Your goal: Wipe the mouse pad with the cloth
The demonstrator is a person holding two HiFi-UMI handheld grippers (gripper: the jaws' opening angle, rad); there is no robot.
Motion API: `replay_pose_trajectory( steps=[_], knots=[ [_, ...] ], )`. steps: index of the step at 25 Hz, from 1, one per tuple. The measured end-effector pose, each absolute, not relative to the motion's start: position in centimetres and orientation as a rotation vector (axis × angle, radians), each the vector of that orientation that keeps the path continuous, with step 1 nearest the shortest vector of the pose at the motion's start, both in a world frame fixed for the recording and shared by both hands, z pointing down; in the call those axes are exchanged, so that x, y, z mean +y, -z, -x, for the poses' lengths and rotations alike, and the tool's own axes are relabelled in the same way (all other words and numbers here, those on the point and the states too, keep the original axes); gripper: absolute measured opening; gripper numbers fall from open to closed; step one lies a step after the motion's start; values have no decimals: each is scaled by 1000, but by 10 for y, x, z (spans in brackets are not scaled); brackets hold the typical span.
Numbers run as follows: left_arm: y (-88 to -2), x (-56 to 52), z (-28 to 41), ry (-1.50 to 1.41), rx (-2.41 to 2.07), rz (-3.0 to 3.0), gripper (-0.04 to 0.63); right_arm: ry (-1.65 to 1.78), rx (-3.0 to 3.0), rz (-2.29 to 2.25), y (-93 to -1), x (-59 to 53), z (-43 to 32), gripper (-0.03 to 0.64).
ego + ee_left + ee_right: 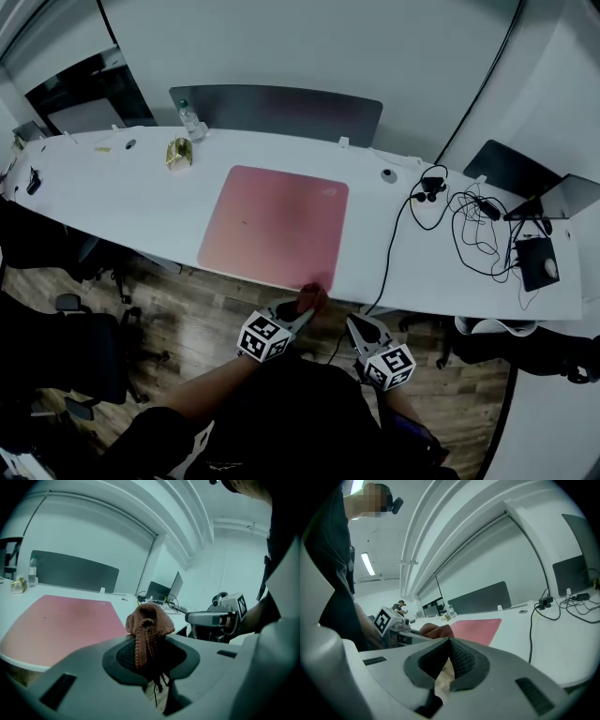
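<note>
Left tongs clamped on a bunched brown knitted cloth, held at the near table edge by the near right corner of the pink rectangular mouse pad. Contact with the pad can't be told. Right tongs are together with nothing between them, just right of the left, off the long white table. Tangled black cables and an open dark laptop sit toward the right end. Clear plastic bottle and crumpled gold object near the far left edge. Pad's corner print unreadable.
</note>
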State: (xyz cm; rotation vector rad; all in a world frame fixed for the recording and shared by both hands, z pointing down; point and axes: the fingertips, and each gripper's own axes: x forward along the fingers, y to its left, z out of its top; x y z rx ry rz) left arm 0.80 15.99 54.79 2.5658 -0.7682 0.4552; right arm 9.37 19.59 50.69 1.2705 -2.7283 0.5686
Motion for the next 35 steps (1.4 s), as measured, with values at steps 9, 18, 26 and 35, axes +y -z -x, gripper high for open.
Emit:
replay_pose_trajectory(
  steps=[9, 18, 26, 35],
  knots=[
    [-592, 121, -41, -609, -737, -2518, 89, -586, -2679, -1338, -512, 178, -112, 25],
    [-626, 92, -62, -737, -727, -2487, 89, -621, -2623, -1394, -518, 174, -129, 25],
    [-643, 80, -41, -921, -810, -2502, 89, -638, -2624, -1351, -521, 157, -117, 25],
    [-643, 68, 14, -983, -872, -2477, 89, -627, -2669, -1236, -517, 126, -79, 25]
  ],
)
